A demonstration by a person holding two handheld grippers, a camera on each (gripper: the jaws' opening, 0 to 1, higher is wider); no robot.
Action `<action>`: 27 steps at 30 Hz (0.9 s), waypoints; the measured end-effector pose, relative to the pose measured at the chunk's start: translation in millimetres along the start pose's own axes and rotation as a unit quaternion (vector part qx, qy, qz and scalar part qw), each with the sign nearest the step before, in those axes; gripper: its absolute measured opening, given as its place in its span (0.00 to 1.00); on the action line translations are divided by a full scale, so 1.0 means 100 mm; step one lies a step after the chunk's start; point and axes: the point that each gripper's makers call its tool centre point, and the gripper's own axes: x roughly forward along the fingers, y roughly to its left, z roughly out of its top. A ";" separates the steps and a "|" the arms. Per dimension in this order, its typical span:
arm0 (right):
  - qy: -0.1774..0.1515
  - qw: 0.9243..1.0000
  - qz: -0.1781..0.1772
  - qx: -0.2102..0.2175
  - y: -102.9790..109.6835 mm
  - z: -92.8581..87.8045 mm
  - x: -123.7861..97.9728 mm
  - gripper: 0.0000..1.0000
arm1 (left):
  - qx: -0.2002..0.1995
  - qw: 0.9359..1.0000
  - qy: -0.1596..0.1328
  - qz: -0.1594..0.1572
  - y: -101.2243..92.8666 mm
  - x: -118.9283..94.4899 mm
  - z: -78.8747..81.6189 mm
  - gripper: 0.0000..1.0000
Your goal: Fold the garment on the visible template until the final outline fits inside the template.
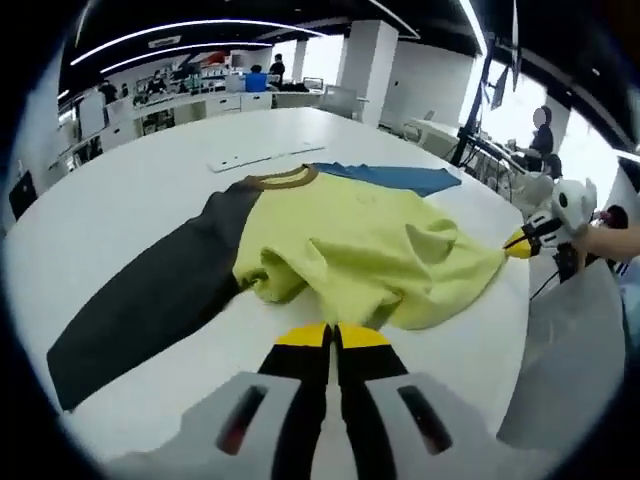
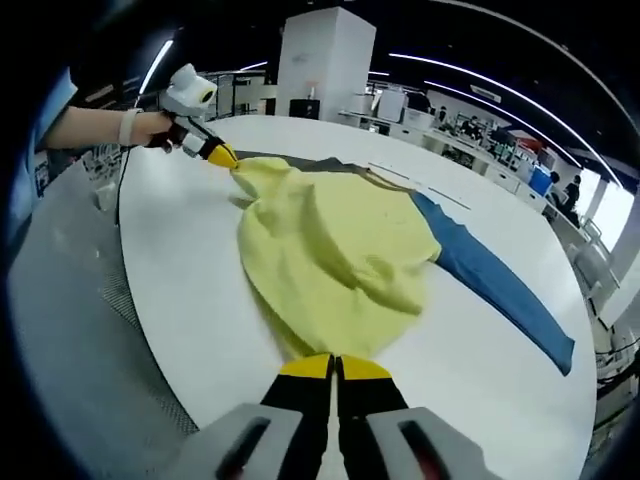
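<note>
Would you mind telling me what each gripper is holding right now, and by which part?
Both grippers are shut on the yellow T-shirt with one dark grey and one blue sleeve: the left gripper and the right gripper each pinch its yellow edge fabric at opposite ends.

one garment (image 1: 340, 250), two grippers, one white table (image 1: 140, 190), one template strip (image 1: 265, 157).

A large round white table (image 1: 120, 200) is standing in an open office, with white desks (image 1: 215, 103), a square white pillar (image 2: 325, 62) and seated people (image 1: 256, 78) behind it.

Soft matt cloth garment (image 1: 350, 250), smooth glossy white table (image 1: 130, 200)
</note>
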 end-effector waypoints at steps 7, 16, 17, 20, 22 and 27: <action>-0.006 1.000 -0.021 -0.006 -0.11 0.01 -0.19 0.00 | -0.046 0.999 0.000 -0.003 -0.05 -0.24 -0.12 0.00; 0.000 1.000 -0.020 -0.014 -0.04 -0.10 -0.30 0.00 | -0.111 0.993 0.039 -0.010 -0.17 -0.37 -0.60 0.00; 0.002 1.000 -0.018 -0.017 -0.03 -0.13 -0.31 0.00 | -0.113 0.993 0.043 -0.010 -0.18 -0.38 -0.64 0.00; 0.009 1.000 -0.013 -0.019 0.02 -0.22 -0.33 0.00 | -0.128 0.990 0.063 -0.014 -0.22 -0.41 -0.80 0.00; 0.009 1.000 -0.011 -0.012 0.03 -0.26 -0.33 0.00 | -0.143 0.987 0.078 -0.019 -0.27 -0.43 -0.91 0.00; 0.013 1.000 -0.010 -0.006 0.03 -0.33 -0.30 0.00 | -0.147 0.984 0.103 -0.020 -0.34 -0.44 -1.10 0.00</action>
